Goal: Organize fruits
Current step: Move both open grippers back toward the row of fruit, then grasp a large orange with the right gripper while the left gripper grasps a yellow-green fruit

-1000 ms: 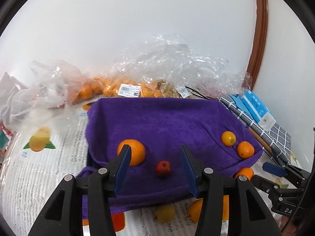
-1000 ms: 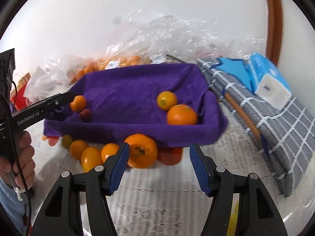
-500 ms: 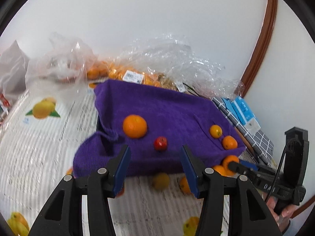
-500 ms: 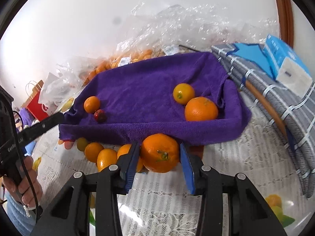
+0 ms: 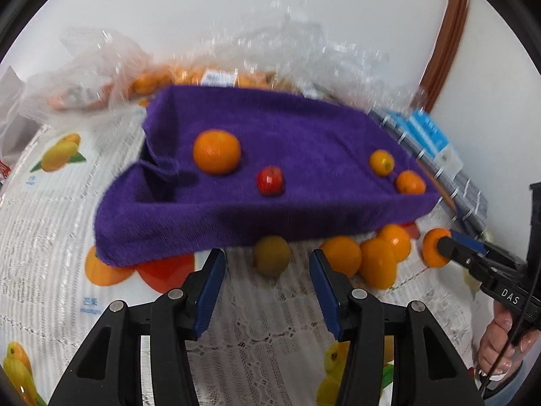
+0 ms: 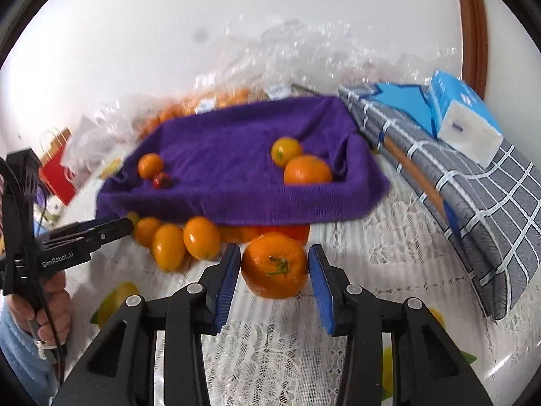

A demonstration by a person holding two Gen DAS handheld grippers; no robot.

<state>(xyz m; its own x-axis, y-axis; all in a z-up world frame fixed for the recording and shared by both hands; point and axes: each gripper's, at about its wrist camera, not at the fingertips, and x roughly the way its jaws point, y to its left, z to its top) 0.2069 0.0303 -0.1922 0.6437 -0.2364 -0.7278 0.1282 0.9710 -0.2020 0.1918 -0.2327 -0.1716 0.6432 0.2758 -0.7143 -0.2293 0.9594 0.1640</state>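
So we've got the right gripper clamped on a big orange down on the desk.
Our left gripper hangs open and empty, a greenish fruit just past its tips. Behind that, loose oranges line the purple towel tray, with more fruit inside.

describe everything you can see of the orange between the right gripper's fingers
The big orange is round, glossy and deep orange, its green stem stub facing the camera. It sits between the right gripper's blue pads, which press both sides. It is just in front of the purple towel, over the lace tablecloth; whether it is lifted is unclear.
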